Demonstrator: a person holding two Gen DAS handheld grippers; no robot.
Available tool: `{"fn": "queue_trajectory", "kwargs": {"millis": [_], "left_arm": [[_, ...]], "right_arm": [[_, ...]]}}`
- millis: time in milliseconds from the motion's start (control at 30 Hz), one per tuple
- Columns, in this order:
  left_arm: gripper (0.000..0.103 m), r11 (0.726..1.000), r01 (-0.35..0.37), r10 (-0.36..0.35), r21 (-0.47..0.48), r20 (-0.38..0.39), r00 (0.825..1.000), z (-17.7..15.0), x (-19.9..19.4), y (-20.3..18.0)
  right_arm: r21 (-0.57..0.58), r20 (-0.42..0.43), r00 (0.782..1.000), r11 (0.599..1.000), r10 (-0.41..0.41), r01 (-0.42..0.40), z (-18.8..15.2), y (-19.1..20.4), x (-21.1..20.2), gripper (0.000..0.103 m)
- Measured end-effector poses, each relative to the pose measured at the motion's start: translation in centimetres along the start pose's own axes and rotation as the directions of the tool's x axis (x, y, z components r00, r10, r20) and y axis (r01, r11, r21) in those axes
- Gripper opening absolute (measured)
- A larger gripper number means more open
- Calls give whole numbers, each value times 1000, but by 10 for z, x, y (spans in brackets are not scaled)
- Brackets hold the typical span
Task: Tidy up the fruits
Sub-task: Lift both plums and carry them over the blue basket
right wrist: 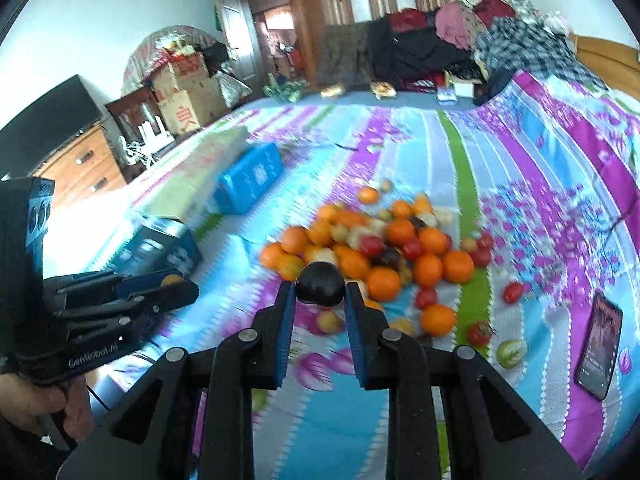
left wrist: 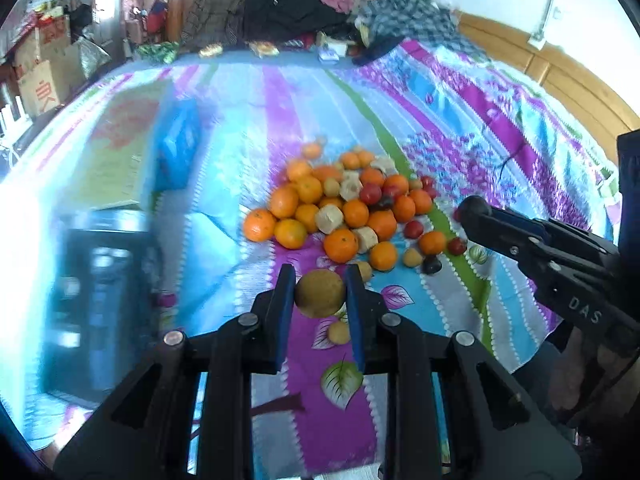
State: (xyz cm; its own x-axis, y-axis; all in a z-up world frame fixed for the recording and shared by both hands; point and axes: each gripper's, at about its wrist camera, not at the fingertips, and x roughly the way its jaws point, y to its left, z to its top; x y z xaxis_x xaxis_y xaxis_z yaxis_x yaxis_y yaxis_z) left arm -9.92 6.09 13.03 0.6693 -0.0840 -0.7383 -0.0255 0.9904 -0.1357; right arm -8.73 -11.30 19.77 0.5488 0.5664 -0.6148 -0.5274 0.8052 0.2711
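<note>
My left tongs (left wrist: pixel 320 292) are clamped on a round, dull yellow-brown fruit (left wrist: pixel 320 293), pads pressing both sides. My right tongs (right wrist: pixel 320 290) are clamped on a small dark plum (right wrist: pixel 320 283), smooth and nearly black. Both fruits sit at the very tips of the pads and are held up off the bed (left wrist: pixel 440 312).

The rest of the fruit pile (left wrist: pixel 340 208) lies just ahead of both tongs on the bedspread: glossy oranges, small red tomato-like fruits, pale blocky chunks, a few small yellow ones.

Risks as I see them:
- Round smooth skins held only at the tips; a jolt could squirt either fruit out forward.
- Bed is soft and rumpled, so a dropped fruit would likely roll, maybe off the edge.
- Squeezing harder could bruise the plum, which looks soft.
- Right tongs hover near the pile; dipping low would scatter the oranges.
- A phone (right wrist: pixel 598 340) lies flat to the right of my right tongs, so a swing that way could hit it.

Blue box (right wrist: pixel 250 178) and dark carton (right wrist: pixel 160 246) lie left of the pile. I cannot tell which takes which fruit.
</note>
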Motion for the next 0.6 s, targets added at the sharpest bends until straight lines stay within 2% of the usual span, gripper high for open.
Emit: {"fn": "queue_trajectory", "kwargs": {"millis": [200, 333, 600], "left_arm": [[25, 996, -63, 65, -57, 23, 998, 4, -50, 37], [25, 984, -121, 129, -130, 55, 990, 6, -88, 77], [25, 935, -231, 274, -269, 135, 952, 3, -153, 157]], "right_arm": [[-15, 7, 997, 997, 74, -74, 28, 54, -14, 28], [-35, 3, 990, 989, 141, -140, 42, 98, -15, 28], [-86, -21, 961, 957, 276, -277, 69, 186, -6, 28]]}}
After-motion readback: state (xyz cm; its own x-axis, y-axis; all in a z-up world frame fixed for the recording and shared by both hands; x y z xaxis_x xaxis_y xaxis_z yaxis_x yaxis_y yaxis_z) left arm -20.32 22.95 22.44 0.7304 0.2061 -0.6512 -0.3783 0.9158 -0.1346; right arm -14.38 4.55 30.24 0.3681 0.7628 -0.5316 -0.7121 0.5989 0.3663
